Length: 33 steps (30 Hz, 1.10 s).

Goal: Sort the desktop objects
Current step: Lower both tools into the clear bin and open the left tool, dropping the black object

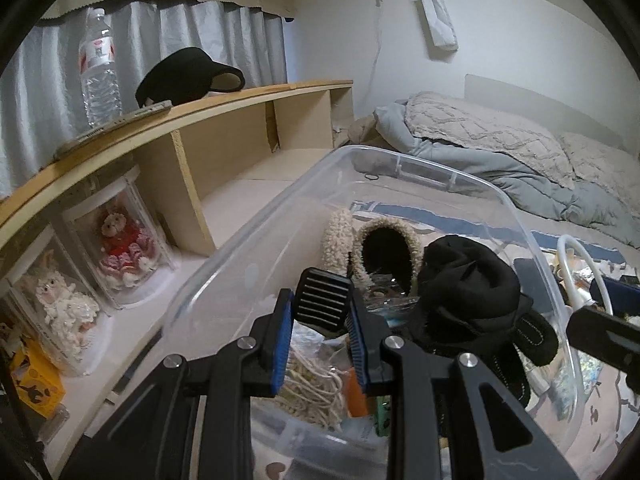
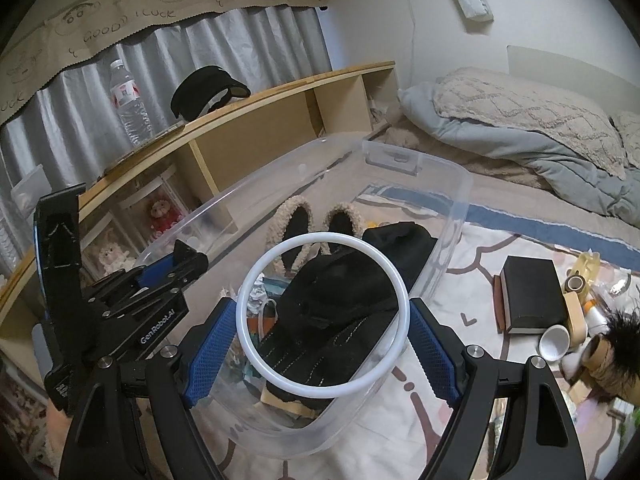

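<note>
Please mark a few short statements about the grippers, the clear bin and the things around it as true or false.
1. The right gripper holds a white ring over the clear plastic bin. True.
2. The left gripper is empty. False: it is shut on a small black ribbed object.
3. A pair of fleece-lined slippers lies inside the bin. True.
4. The water bottle lies in the bin. False: it stands upright on top of the wooden shelf.
5. A black book lies outside the bin, on the printed cloth. True.
6. The black visor cap hangs on the wall. False: it rests on the shelf top.
</note>
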### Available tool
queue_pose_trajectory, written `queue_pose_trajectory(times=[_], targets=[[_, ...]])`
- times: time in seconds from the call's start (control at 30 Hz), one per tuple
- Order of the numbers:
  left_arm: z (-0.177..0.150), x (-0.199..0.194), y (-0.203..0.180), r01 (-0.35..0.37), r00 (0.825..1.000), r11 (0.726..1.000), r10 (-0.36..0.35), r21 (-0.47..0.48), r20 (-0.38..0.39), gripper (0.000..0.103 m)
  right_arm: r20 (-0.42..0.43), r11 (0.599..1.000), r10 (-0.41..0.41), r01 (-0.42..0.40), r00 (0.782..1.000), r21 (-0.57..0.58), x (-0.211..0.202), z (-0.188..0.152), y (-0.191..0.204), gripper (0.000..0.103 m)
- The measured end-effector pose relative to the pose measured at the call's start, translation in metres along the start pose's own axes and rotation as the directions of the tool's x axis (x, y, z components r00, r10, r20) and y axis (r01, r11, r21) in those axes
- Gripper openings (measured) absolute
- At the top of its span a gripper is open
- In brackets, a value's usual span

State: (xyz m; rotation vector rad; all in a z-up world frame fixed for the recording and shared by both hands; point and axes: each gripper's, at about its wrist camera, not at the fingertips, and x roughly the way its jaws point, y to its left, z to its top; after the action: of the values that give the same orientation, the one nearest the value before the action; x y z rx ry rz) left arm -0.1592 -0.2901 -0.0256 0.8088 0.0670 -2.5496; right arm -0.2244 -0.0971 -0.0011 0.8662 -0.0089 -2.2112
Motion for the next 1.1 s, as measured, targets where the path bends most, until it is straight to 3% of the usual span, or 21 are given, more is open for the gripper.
queue_pose_trajectory(times=[0.17, 0.2, 0.23, 0.3, 0.6, 1.1], targets=[[-0.001, -0.002, 0.000, -0.034, 0.999, 0.999, 0.034, 0.014, 0.001, 0.027, 0.002, 1.000, 0.004, -0.004, 1.000, -0.002, 0.000, 0.001, 0.003, 0.085], [-0.001, -0.003, 0.000, -0.046, 0.999, 0.999, 0.046, 0.020, 0.004, 0.035, 0.001, 1.000, 0.005, -0.005, 1.000, -0.002, 0.000, 0.002, 0.003, 0.085], [-0.001, -0.003, -0.001, -0.062, 0.998, 0.998, 0.062, 0.023, 0.015, 0.058, 0.001, 1.000, 0.006, -0.006, 1.000, -0.002, 0.001, 0.002, 0.004, 0.084], [-0.001, -0.005, 0.000, -0.067, 0.997, 0.998, 0.066, 0.017, 0.030, 0.073, 0.002, 1.000, 0.007, -0.007, 1.000, -0.004, 0.001, 0.004, 0.004, 0.085], [0.001, -0.007, 0.010, -0.057, 0.997, 0.998, 0.059, -0.032, 0.040, 0.073, -0.001, 0.999, -0.034, 0.034, 0.999, -0.034, 0.007, 0.017, 0.003, 0.085], [0.001, -0.009, 0.018, -0.051, 0.997, 0.996, 0.055, -0.075, 0.062, 0.073, -0.100, 0.986, -0.139, 0.128, 0.985, -0.106, 0.057, 0.083, -0.008, 0.084]])
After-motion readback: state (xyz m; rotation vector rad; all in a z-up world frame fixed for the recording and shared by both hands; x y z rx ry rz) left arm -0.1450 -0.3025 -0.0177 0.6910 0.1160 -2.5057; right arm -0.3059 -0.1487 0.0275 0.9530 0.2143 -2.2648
